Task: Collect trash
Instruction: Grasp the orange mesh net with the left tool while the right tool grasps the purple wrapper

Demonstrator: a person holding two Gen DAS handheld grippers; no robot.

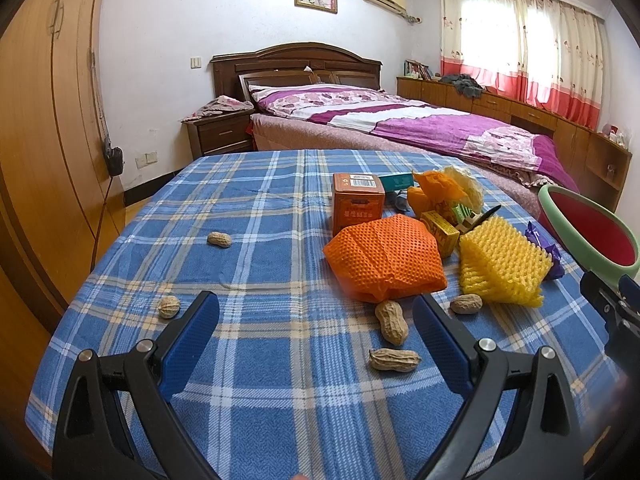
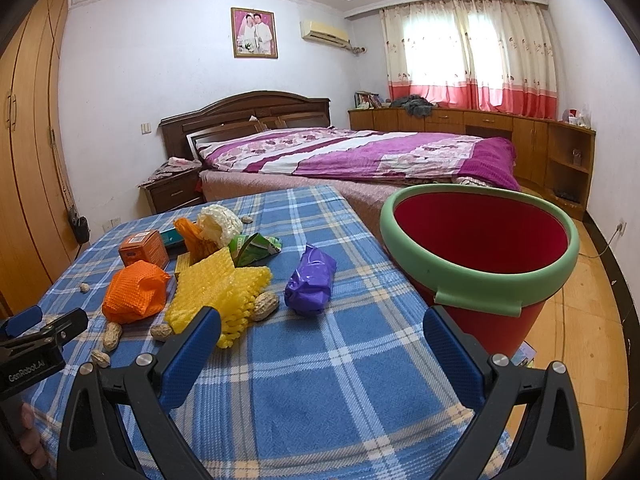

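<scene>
Both grippers, left [image 1: 316, 320] and right [image 2: 322, 334], spread and empty over the littered worktop [image 2: 304, 392]; bin [image 2: 480, 280], seemingly at its edge, awaits trash.

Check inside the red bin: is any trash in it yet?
The red bin shows only bare red inner wall in the right wrist view. Its near rim hides the bottom, so trash lying there cannot be ruled out.

Trash sits clustered on the table [image 2: 320, 360]: orange net [image 2: 134, 294], yellow net [image 2: 218, 290], purple wrapper [image 2: 310, 282], orange box [image 2: 144, 254], scattered peanuts [image 1: 391, 322]. Red bin [image 2: 480, 256] with green rim stands upright just beside the table edge.
</scene>
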